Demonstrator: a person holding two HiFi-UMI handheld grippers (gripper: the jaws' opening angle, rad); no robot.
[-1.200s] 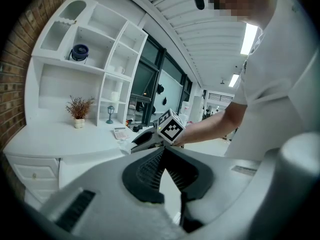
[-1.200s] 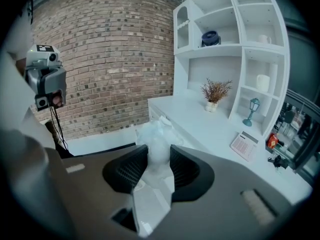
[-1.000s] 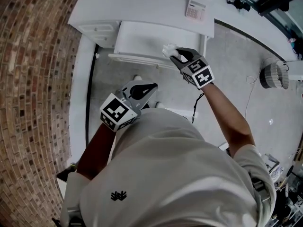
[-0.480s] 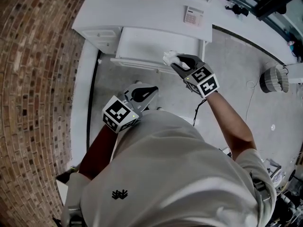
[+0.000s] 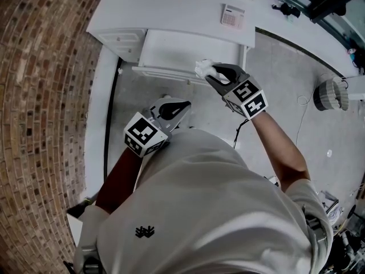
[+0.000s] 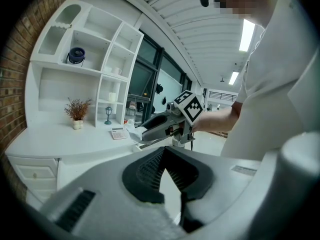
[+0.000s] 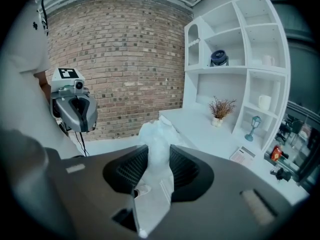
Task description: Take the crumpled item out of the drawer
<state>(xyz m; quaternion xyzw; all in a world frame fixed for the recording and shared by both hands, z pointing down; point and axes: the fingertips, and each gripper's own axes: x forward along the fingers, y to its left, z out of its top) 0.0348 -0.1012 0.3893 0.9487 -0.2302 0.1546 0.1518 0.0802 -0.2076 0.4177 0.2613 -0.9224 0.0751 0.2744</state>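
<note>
One arm is stretched forward, its right gripper [image 5: 209,73] clamped on a crumpled white wad [image 5: 201,67]; behind it, the left gripper [image 5: 183,104] is held closed, empty.

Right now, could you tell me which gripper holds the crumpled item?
The right gripper: its jaws clamp the white crumpled item, while the left gripper is empty.

The crumpled item [image 5: 202,67], over the drawer's [image 5: 182,51] front edge, is partly hidden between the right gripper's [image 5: 209,73] jaws. Behind the drawer, the desk [image 5: 159,7] is cut off at the top edge.
</note>
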